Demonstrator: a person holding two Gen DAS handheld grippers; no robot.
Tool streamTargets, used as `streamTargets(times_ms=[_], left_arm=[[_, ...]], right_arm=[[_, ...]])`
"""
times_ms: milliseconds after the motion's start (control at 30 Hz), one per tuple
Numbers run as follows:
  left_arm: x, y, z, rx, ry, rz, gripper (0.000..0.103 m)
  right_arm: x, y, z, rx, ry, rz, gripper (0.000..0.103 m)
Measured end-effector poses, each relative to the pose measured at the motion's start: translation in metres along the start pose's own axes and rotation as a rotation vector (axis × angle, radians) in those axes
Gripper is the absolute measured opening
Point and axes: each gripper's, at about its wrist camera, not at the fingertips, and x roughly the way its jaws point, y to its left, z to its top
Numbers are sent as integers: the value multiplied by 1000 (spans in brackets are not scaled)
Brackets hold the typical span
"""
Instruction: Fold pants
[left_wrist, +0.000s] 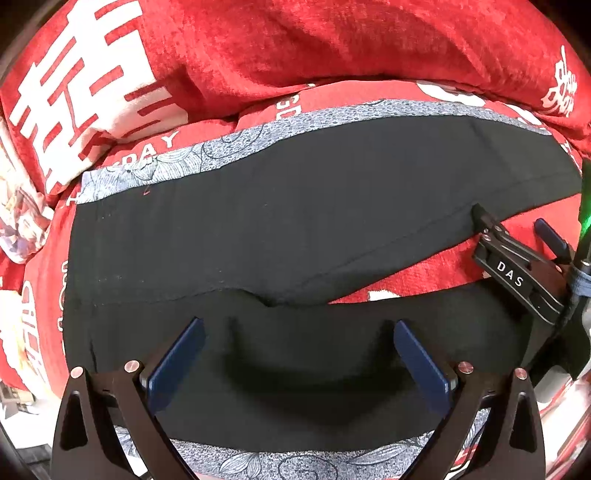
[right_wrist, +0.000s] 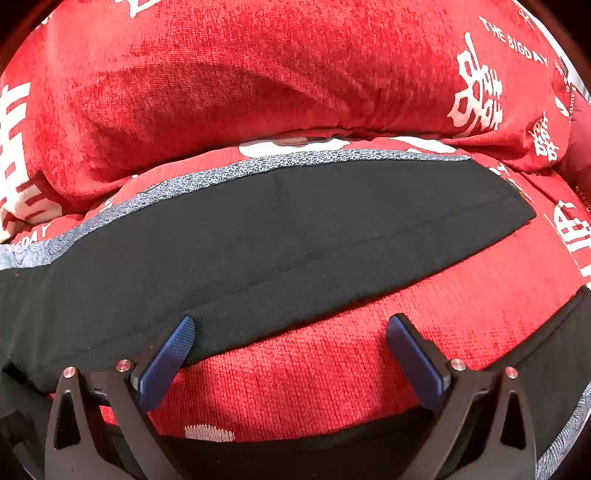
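Black pants (left_wrist: 280, 229) with a grey floral side stripe (left_wrist: 155, 166) lie spread flat on a red bed cover. One leg runs across the far side and the other (left_wrist: 295, 369) across the near side. My left gripper (left_wrist: 299, 332) is open, just above the near leg close to the crotch. My right gripper (right_wrist: 291, 328) is open over the red gap between the legs; its left fingertip (right_wrist: 184, 328) sits at the inner edge of the far leg (right_wrist: 280, 225). It also shows at the right of the left wrist view (left_wrist: 513, 225).
A thick red quilt with white characters (left_wrist: 332, 40) is bunched along the far side, also seen in the right wrist view (right_wrist: 258, 74). The red cover (right_wrist: 369, 354) with white print shows between the legs. A patterned pillow (left_wrist: 18, 214) lies at the far left.
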Motion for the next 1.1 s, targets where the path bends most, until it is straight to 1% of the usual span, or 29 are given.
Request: streamTargets(times_ms=[300, 367, 400, 433, 533, 667, 800, 867, 933, 1100], left_arm=[[3, 14, -4, -25, 7, 7, 103], [3, 18, -7, -28, 8, 10, 103], [2, 20, -8, -29, 7, 13, 103], [1, 22, -9, -31, 6, 17, 103], [-5, 28, -13, -46, -2, 28, 103], [-13, 40, -19, -95, -5, 41, 103], [-15, 56, -29, -165, 11, 75, 103], [-16, 65, -35, -192, 27, 67, 103], [-18, 70, -40, -199, 28, 73, 103], [-16, 87, -54, -183, 38, 73, 103]], right_arm=[[0, 0, 0, 1, 0, 0, 103], [1, 1, 1, -4, 11, -5, 103], [1, 1, 2, -12, 25, -9, 103], [1, 1, 5, -29, 60, -4, 103], [-5, -3, 12, -17, 197, 15, 103], [-41, -7, 11, -33, 221, 100, 103], [-69, -8, 1, -29, 298, 184, 103], [-79, -6, -7, -27, 327, 240, 103], [-87, -4, -17, -15, 360, 315, 103], [-99, 3, -39, 69, 414, 428, 103]])
